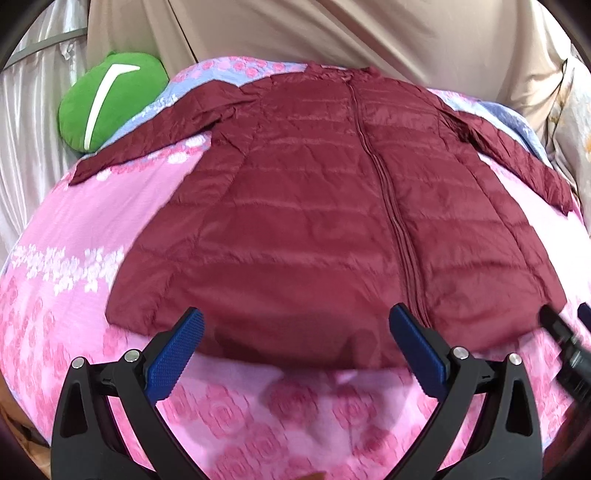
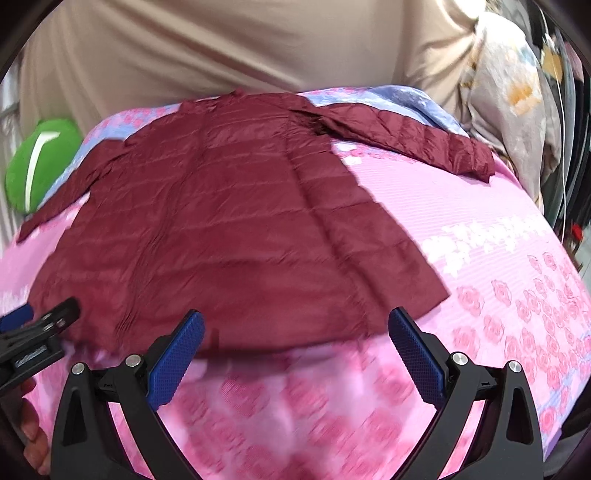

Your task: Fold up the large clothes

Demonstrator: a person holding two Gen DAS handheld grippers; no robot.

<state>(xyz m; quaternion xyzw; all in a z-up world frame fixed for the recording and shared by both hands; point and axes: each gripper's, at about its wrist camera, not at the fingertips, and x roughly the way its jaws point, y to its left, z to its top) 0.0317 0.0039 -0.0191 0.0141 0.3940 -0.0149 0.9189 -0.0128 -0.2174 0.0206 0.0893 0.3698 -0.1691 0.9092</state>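
Note:
A dark red quilted jacket lies flat and zipped on the pink rose-patterned bedspread, both sleeves spread out to the sides. My left gripper hovers open above the jacket's near hem, left of the zipper. My right gripper is open too, over the hem toward the jacket's right corner. Neither gripper holds cloth. Each gripper shows at the edge of the other's view: the right gripper and the left gripper.
A green cushion rests at the bed's far left corner. Beige drapery hangs behind the bed. A floral cloth bundle sits at the far right. A person's hand shows at the lower left of the right wrist view.

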